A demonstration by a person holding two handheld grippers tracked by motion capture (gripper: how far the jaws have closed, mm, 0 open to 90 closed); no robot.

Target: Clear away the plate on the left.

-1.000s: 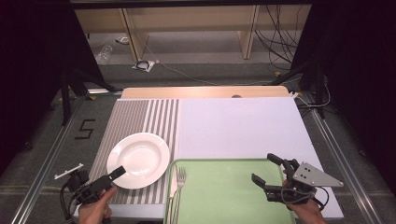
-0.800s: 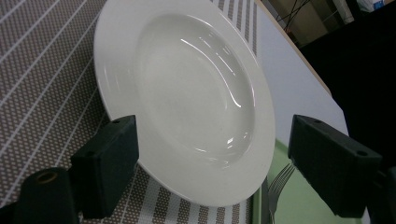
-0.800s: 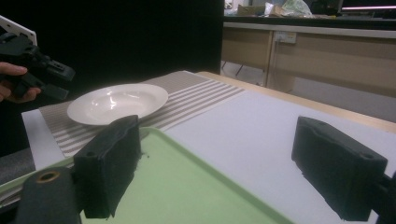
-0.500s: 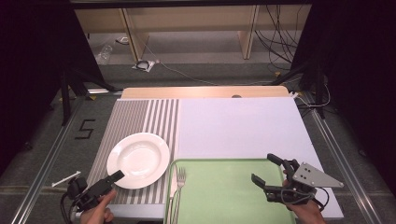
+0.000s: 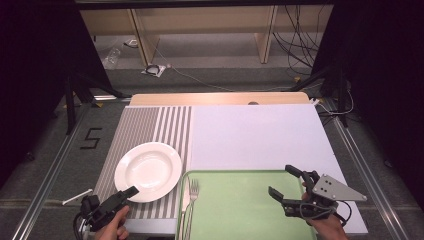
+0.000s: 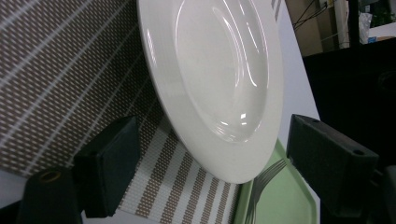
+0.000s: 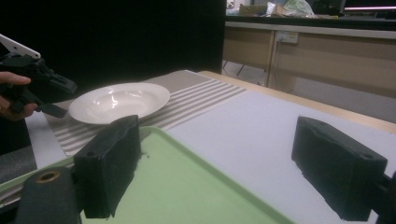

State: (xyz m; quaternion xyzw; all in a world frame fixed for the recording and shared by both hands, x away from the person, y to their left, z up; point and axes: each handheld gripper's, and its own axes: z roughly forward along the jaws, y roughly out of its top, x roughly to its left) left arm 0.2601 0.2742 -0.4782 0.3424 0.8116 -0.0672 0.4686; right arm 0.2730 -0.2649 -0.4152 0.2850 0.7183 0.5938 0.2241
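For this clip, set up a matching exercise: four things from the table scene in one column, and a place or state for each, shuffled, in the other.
Things:
1. white plate
2. fork
3. left gripper
4. right gripper

Places or states:
A. lying at the left edge of the green tray
B. open above the tray's right part
C. resting on the striped placemat
D. open at the plate's near rim

Pairs: 1-C, 2-A, 3-D, 4-B

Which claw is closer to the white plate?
Left. The left claw sits open at the white plate's near rim; the right claw hovers far across the green tray.
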